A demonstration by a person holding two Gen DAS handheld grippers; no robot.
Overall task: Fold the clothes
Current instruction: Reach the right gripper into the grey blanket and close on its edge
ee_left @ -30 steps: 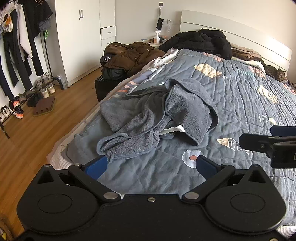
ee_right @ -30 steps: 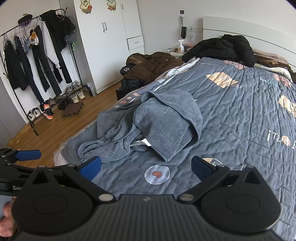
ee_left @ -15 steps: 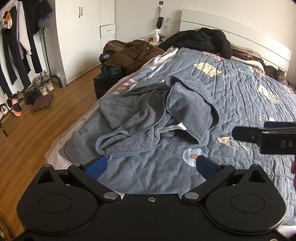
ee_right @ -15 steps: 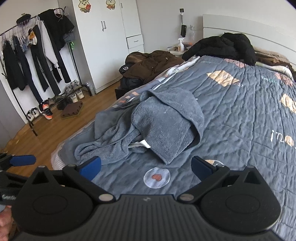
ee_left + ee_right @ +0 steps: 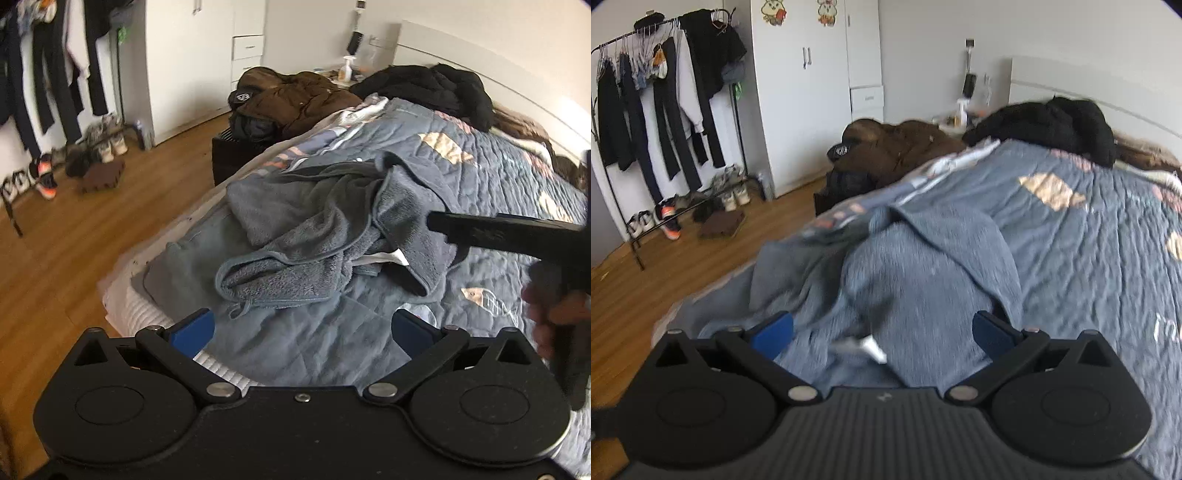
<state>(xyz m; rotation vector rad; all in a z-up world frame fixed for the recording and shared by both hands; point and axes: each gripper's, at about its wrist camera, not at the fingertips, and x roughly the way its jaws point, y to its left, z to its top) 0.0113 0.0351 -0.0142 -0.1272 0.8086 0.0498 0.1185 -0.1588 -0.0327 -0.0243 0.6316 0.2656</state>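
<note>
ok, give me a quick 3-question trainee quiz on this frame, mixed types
1. True or false: the left gripper is shut on the grey garment.
2. Multiple choice: where does the grey garment lie? A) on the wooden floor B) crumpled on the blue quilt near the bed's edge C) hung on the clothes rack
3. Fill in: at the head of the bed, on the quilt, lies a ____ jacket.

Key
1. False: both blue fingers stand wide apart, short of the garment. The right gripper is open too, right over it.
2. B
3. black
</note>
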